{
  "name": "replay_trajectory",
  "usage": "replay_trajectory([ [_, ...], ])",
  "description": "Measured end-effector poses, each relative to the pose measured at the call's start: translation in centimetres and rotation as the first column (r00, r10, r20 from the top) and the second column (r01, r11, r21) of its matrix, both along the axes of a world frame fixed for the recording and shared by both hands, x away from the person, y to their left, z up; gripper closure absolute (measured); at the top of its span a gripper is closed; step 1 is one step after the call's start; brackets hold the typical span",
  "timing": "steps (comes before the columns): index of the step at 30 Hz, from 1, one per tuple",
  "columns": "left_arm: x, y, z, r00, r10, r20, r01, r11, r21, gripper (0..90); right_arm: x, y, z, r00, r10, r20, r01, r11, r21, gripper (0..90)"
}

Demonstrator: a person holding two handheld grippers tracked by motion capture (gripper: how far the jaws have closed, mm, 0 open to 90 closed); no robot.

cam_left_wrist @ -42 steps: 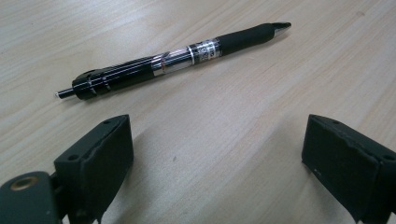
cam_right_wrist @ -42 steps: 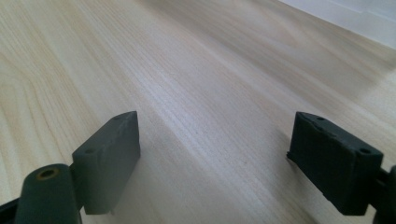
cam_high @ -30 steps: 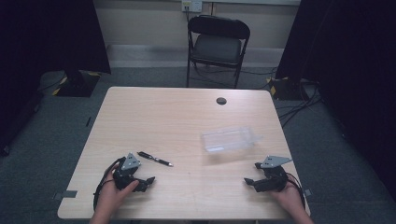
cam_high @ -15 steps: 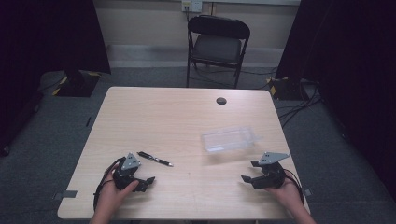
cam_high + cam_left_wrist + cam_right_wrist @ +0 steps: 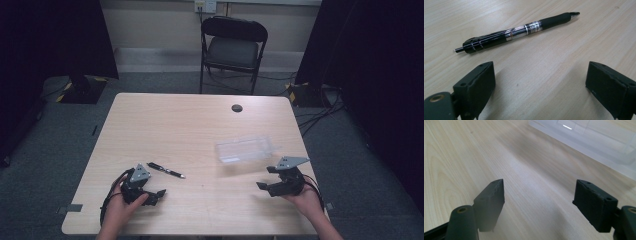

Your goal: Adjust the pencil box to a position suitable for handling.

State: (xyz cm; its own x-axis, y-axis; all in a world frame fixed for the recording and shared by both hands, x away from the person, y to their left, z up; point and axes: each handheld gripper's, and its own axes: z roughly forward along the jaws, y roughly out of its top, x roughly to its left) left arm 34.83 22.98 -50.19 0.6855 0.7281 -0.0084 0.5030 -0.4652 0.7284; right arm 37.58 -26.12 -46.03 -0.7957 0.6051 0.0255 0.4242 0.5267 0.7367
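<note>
A black click pen (image 5: pixel 166 170) lies on the light wooden table (image 5: pixel 190 125), left of centre. My left gripper (image 5: pixel 152 186) rests near the front left edge, just short of the pen, open and holding nothing. In the left gripper view the pen (image 5: pixel 516 31) lies crosswise just beyond my left gripper (image 5: pixel 540 75). A clear plastic box (image 5: pixel 245 148) sits right of centre. My right gripper (image 5: pixel 266 178) is a little in front of it, open and empty. The right gripper view has the box (image 5: pixel 599 140) ahead and to the right of my right gripper (image 5: pixel 540 190).
A black round grommet (image 5: pixel 237 108) is set in the table near its far edge. A black folding chair (image 5: pixel 232 47) stands behind the table. Cables (image 5: pixel 320 107) lie on the floor at the right.
My right gripper has moved slightly forward and left, toward the clear box. The left gripper, the pen and the box have stayed where they were.
</note>
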Motion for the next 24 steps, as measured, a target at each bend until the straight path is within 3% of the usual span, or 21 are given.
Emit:
replay_trajectory([
  [24,0.0,0.0,0.0,1.0,0.0,0.0,0.0,1.0,0.0,8.9,1.7,5.4,4.8,0.9951,0.097,0.018,-0.097,0.995,0.008,24.8],
])
